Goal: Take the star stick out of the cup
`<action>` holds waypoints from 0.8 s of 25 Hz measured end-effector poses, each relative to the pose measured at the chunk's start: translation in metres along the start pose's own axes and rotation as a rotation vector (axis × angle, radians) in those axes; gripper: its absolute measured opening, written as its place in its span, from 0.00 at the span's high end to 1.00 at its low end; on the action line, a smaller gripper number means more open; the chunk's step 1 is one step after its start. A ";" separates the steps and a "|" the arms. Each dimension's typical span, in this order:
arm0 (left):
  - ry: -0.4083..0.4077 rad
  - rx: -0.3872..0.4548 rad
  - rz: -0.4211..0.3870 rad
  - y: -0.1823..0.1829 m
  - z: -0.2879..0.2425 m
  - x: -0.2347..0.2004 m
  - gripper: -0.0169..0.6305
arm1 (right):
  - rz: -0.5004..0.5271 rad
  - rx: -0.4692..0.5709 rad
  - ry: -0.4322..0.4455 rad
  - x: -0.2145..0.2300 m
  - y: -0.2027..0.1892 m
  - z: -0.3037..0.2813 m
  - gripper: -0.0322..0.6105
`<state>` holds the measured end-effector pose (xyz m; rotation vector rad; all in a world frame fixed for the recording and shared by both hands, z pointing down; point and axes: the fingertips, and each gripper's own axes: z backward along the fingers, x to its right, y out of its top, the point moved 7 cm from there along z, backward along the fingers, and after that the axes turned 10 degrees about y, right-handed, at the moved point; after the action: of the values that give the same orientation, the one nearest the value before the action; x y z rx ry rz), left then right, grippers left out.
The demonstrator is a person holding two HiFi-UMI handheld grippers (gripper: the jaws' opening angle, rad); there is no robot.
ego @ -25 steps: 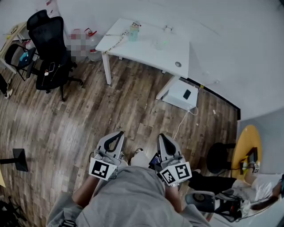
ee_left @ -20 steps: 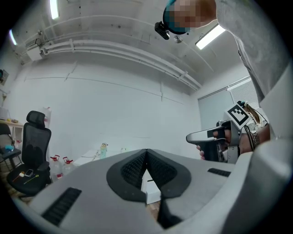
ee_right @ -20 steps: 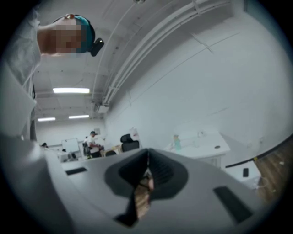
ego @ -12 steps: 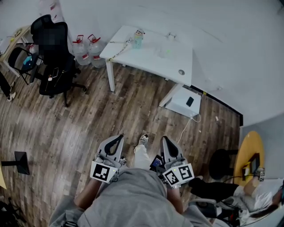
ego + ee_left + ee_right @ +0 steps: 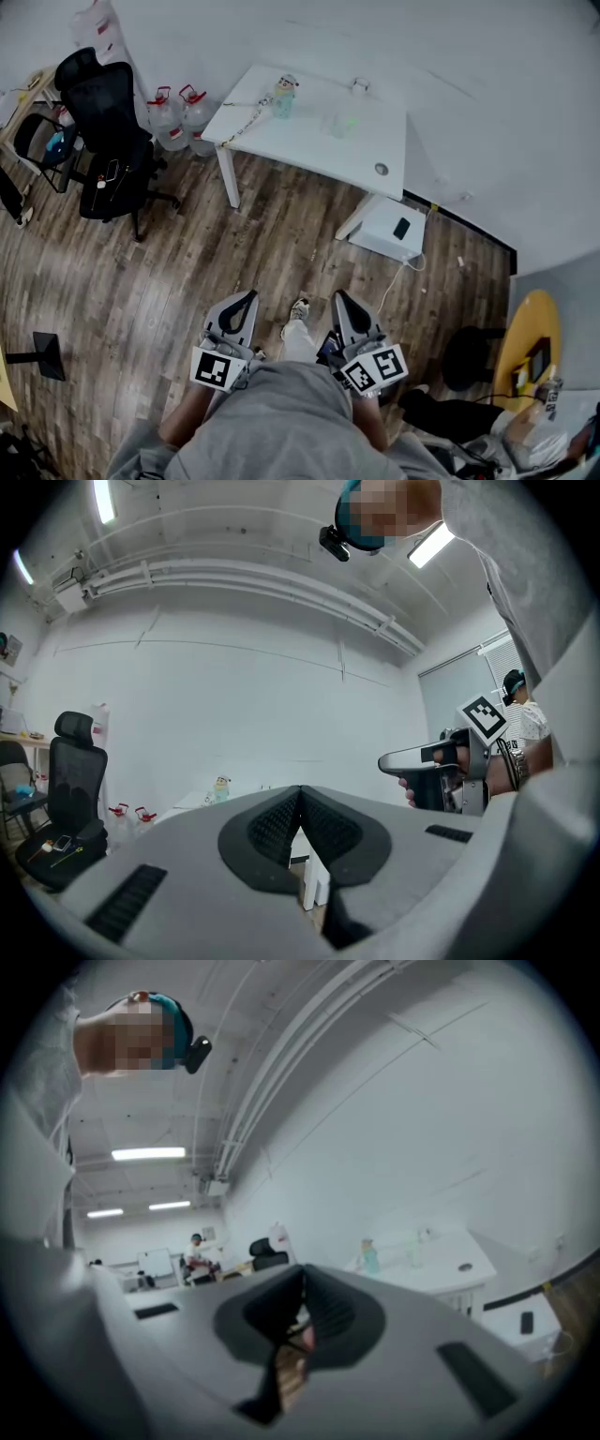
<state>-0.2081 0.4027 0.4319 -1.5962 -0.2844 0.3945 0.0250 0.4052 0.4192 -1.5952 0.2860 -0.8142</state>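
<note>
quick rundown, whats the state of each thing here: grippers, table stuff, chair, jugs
left gripper, shut, nothing between the jaws
right gripper, shut, nothing between the jaws
white table, upright, far from both grippers
clear cup, upright on the table, untouched
teal container, upright on the table
office chair, upright, nobody seated
water jugs, upright by the wall

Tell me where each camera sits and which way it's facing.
Head view: on the person's head, looking steeply down at the wood floor and white table; grey top, left tool and right tool show.
Left gripper view: on the left tool, facing the table; its shut jaws, the right tool and a hand show.
Right gripper view: on the right tool, facing the table; its shut jaws show.
Shared: all three see the table.
</note>
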 end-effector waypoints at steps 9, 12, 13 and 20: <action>0.033 -0.010 -0.010 0.008 -0.072 0.000 0.93 | -0.027 0.000 0.037 0.064 0.023 -0.040 0.89; 0.041 -0.009 -0.017 0.010 -0.095 0.008 0.93 | -0.050 0.006 0.053 0.088 0.031 -0.046 0.89; 0.043 -0.010 -0.020 0.011 -0.103 0.010 0.93 | -0.057 0.008 0.058 0.096 0.033 -0.048 0.89; 0.074 0.008 -0.022 0.013 -0.159 0.027 0.93 | -0.032 -0.016 0.102 0.154 0.052 -0.062 0.89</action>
<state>-0.1175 0.2686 0.4222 -1.5950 -0.2432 0.3185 0.1091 0.2530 0.4212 -1.5789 0.3410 -0.9212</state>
